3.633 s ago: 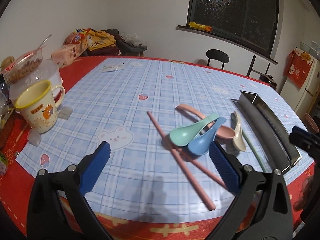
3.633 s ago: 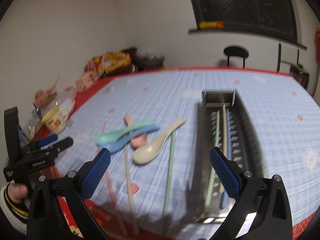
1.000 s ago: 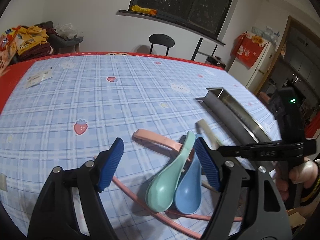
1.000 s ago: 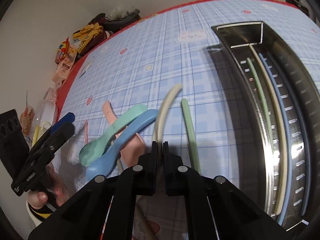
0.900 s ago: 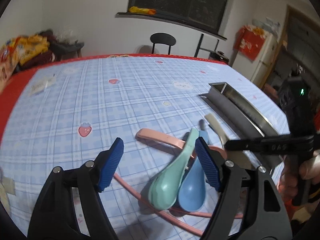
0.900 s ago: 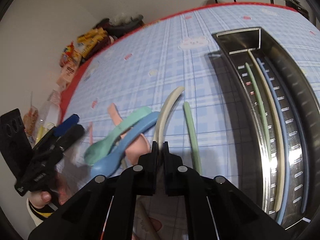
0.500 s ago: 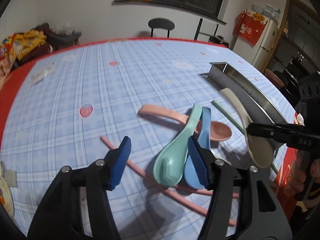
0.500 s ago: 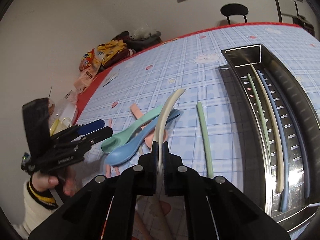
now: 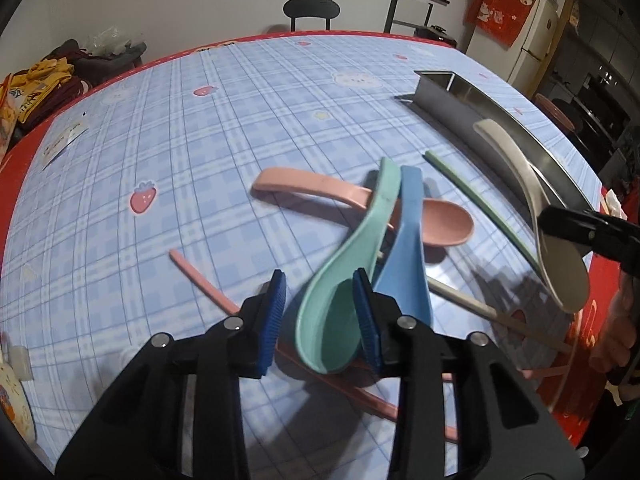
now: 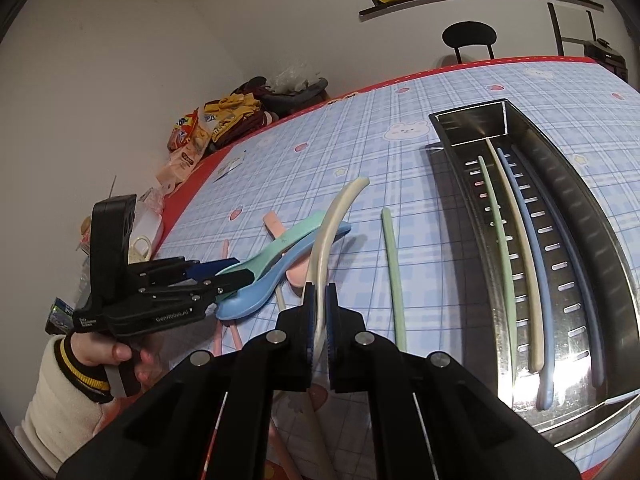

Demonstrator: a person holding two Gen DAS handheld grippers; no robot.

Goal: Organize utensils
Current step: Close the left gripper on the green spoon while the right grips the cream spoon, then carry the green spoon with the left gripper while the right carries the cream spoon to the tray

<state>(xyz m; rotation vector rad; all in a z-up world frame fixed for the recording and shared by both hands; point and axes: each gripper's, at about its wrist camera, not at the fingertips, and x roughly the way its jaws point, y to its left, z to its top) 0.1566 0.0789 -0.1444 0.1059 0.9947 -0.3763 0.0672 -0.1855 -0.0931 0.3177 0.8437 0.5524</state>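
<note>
My left gripper [image 9: 320, 320] hovers low over the mint green spoon [image 9: 360, 240]. Its jaws are closing with the spoon's bowl between them; the left pad still stands clear of the bowl. A blue spoon [image 9: 408, 248] lies against the green one, both across a pink spoon [image 9: 444, 224]. My right gripper [image 10: 320, 308] is shut on a cream spoon [image 10: 340, 208] and holds it above the table, handle pointing away. A green chopstick [image 10: 394, 272], a pink chopstick [image 9: 200, 276] and a cream chopstick [image 9: 472, 304] lie loose. The metal tray [image 10: 592, 240] holds three chopsticks.
The tray stands to the right of the spoon pile on the blue checked tablecloth [image 9: 200, 120]. Snack bags [image 10: 192, 136] and a mug [image 10: 140, 246] sit at the far left. A black chair [image 9: 311, 10] stands behind the table. The red table edge [image 9: 580, 380] is close on the right.
My left gripper sank toward the green spoon and its jaws narrowed around the bowl. My right gripper lifted the cream spoon off the table and carried it to the right.
</note>
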